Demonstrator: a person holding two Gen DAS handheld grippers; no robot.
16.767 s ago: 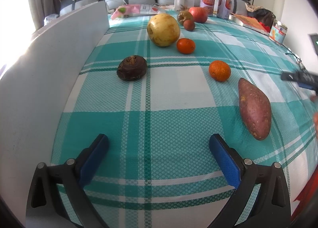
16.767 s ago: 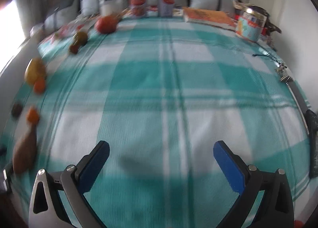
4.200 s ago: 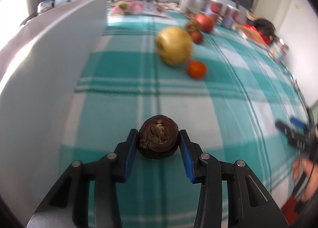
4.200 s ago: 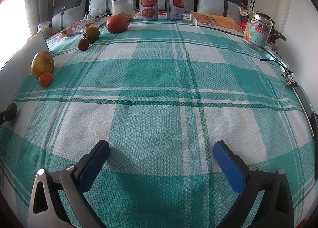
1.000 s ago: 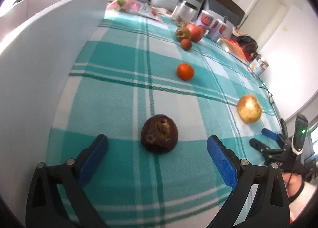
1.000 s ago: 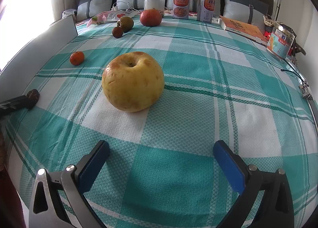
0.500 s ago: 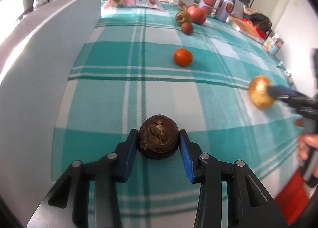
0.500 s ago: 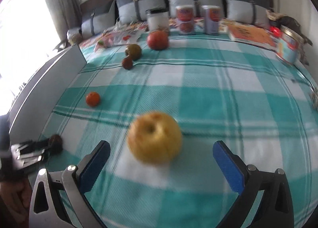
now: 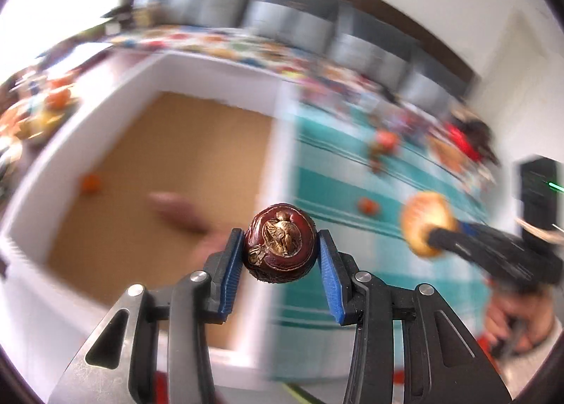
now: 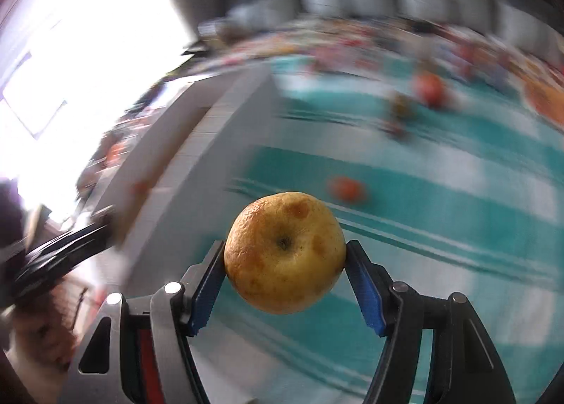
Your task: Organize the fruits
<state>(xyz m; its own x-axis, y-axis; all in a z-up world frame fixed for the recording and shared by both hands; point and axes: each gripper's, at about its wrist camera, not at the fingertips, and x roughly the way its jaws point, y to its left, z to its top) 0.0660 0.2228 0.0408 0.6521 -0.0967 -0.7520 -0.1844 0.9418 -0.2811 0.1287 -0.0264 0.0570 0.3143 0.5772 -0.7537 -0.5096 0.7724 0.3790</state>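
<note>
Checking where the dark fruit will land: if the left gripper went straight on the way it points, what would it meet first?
Probably the brown floor of the white box, near its right wall; the left gripper holds the dark round fruit. Blur leaves depth uncertain.

Both the left gripper (image 9: 281, 256) and the right gripper (image 10: 285, 265) have black skeletal frames with triangular cut-outs behind the fingers, silver pivot screws, and ribbed blue pads (image 9: 231, 272) lining the inner faces.
</note>
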